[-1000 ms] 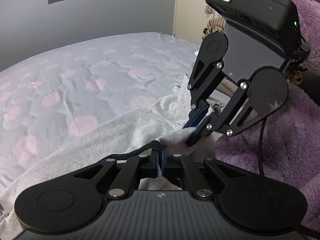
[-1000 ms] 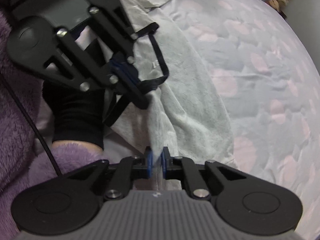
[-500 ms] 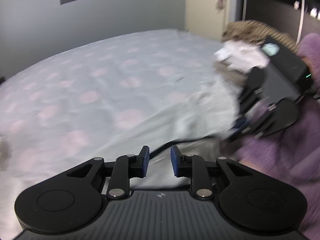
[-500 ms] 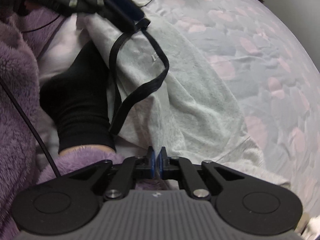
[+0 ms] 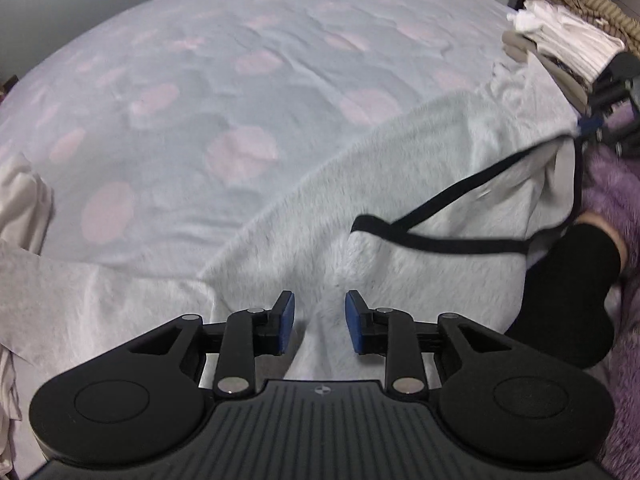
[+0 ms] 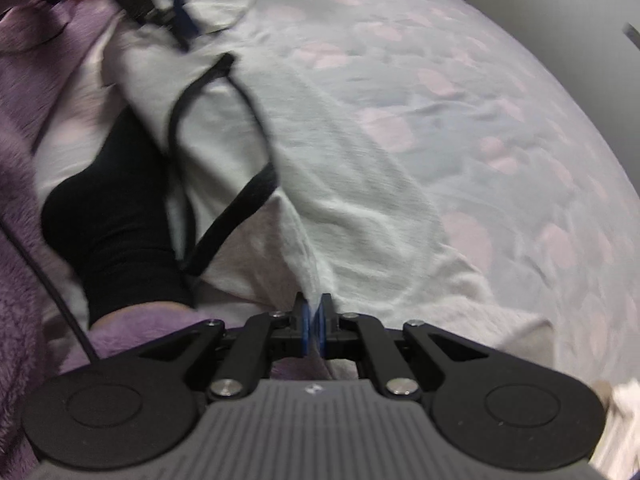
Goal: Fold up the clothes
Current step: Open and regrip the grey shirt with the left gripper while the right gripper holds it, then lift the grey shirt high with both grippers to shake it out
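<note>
Here's the left tool (image 5: 320,322), jaws apart and just been opening, with nothing between the blue pads; it hangs over the near part of the grey garment (image 5: 400,184). That garment lies spread along the near right side of the bed (image 5: 240,60), fleecy side up, with a black strap (image 5: 440,236) looped loose across it.

Over to the right tool (image 6: 313,326): pads together, clamped on a pinch of the same grey garment (image 6: 340,184) at its near edge, and the cloth runs away from the jaws toward the far left. In that view the other tool shows blurred at the far left (image 6: 182,26), above the cloth, touching nothing that I can make out.

A black sock (image 6: 120,216) on the person's foot sits just beside the garment's left edge (the purple fluffy sleeve (image 6: 24,240) crowds that side too).

How far along? Early for this piece, I'd say: it looks long and rumpled, with no clean fold laid and the strap not yet tucked. 1 stack of folded clothes (image 5: 568,44) waits at the far right corner of the bed, so some work looks done. A pale cloth (image 5: 24,208) at the left edge probably waits its turn.
</note>
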Motion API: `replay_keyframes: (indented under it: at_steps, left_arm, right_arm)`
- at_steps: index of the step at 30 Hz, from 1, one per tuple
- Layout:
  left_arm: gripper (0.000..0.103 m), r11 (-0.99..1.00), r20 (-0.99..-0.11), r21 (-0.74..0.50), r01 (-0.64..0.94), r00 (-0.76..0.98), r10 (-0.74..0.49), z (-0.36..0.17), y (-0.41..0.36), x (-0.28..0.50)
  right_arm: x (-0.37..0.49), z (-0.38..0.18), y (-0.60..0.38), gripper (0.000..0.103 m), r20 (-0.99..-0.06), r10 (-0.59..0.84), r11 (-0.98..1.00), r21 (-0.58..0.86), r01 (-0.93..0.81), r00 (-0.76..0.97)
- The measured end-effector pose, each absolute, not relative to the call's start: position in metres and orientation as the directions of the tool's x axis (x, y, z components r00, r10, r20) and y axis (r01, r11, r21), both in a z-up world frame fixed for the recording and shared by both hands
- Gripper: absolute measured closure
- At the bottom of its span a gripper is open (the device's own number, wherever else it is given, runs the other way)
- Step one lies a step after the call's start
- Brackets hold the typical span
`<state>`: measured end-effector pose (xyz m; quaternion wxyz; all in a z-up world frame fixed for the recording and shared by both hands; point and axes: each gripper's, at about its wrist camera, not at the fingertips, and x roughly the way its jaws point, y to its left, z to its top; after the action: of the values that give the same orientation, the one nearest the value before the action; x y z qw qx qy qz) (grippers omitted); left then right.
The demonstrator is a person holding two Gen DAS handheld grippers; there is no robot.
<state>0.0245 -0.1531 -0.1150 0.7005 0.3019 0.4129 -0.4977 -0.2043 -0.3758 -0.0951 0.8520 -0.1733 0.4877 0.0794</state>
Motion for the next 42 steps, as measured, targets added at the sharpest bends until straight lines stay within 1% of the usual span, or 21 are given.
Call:
replay_keyframes:
  at_steps: [3,6,7,9,12,13,14,17,18,20,23,27,30,34,36,38,42]
  left_arm:
    - [0.074,0.307,-0.885,-0.009,0.952,0.135,-0.445,-0.119,-0.149,0.023]
    - [0.072,0.293,-0.893,-0.018,0.956,0.116,-0.434,-0.12,-0.145,0.019]
    - [0.071,0.298,-0.896,-0.022,0.954,0.113,-0.429,-0.12,-0.143,0.019]
    - [0.064,0.325,-0.905,-0.061,0.944,0.085,-0.417,-0.122,-0.138,0.024]
    - [0.064,0.381,-0.912,-0.147,0.913,0.025,-0.41,-0.125,-0.135,0.037]
    - [0.066,0.394,-0.912,-0.17,0.904,0.007,-0.41,-0.125,-0.134,0.04]
    - [0.069,0.406,-0.912,-0.192,0.893,-0.01,-0.41,-0.125,-0.133,0.043]
    - [0.091,0.419,-0.906,-0.243,0.875,-0.05,-0.421,-0.122,-0.133,0.043]
    - [0.093,0.421,-0.902,-0.237,0.876,-0.038,-0.43,-0.118,-0.131,0.042]
    - [0.097,0.424,-0.893,-0.221,0.878,-0.008,-0.449,-0.109,-0.129,0.038]
    - [0.098,0.441,-0.864,-0.203,0.874,0.053,-0.501,-0.085,-0.124,0.034]
    - [0.098,0.453,-0.814,-0.112,0.885,0.179,-0.553,-0.038,-0.125,0.031]
    - [0.098,0.47,-0.751,-0.039,0.882,0.284,-0.595,0.003,-0.129,0.03]
    - [0.099,0.523,-0.622,0.075,0.849,0.45,-0.641,0.064,-0.135,0.027]
    - [0.099,0.567,-0.536,0.117,0.815,0.533,-0.655,0.099,-0.135,0.025]
    - [0.099,0.609,-0.434,0.134,0.782,0.599,-0.673,0.135,-0.13,0.021]
    - [0.099,0.672,-0.202,0.115,0.731,0.68,-0.705,0.208,-0.113,0.005]
  right_arm:
    - [-0.206,-0.091,-0.389,0.098,-0.855,-0.069,0.955,-0.205,-0.212,0.513]
    - [-0.206,-0.092,-0.4,0.098,-0.86,-0.074,0.972,-0.174,-0.155,0.505]
    - [-0.205,-0.092,-0.4,0.098,-0.861,-0.075,0.972,-0.175,-0.155,0.504]
    - [-0.205,-0.095,-0.398,0.098,-0.863,-0.081,0.968,-0.187,-0.165,0.499]
    - [-0.203,-0.098,-0.393,0.098,-0.868,-0.092,0.96,-0.207,-0.188,0.488]
    - [-0.202,-0.098,-0.392,0.098,-0.869,-0.094,0.959,-0.21,-0.19,0.486]
    - [-0.202,-0.098,-0.393,0.098,-0.868,-0.094,0.96,-0.209,-0.187,0.487]
    - [-0.202,-0.097,-0.395,0.098,-0.864,-0.097,0.963,-0.208,-0.174,0.495]
    - [-0.202,-0.096,-0.395,0.098,-0.862,-0.099,0.963,-0.209,-0.171,0.498]
    - [-0.202,-0.096,-0.394,0.098,-0.856,-0.105,0.961,-0.218,-0.17,0.506]
    - [-0.203,-0.091,-0.393,0.098,-0.838,-0.122,0.959,-0.238,-0.155,0.532]
    - [-0.2,-0.068,-0.397,0.099,-0.782,-0.18,0.949,-0.297,-0.103,0.596]
    - [-0.191,-0.035,-0.403,0.099,-0.708,-0.249,0.929,-0.368,-0.045,0.661]
    - [-0.174,0.023,-0.413,0.099,-0.578,-0.332,0.897,-0.437,0.062,0.746]
    - [-0.167,0.054,-0.412,0.099,-0.496,-0.367,0.875,-0.472,0.11,0.787]
    - [-0.163,0.086,-0.404,0.099,-0.402,-0.394,0.844,-0.514,0.152,0.827]
    - [-0.163,0.147,-0.381,0.099,-0.185,-0.433,0.767,-0.589,0.253,0.882]
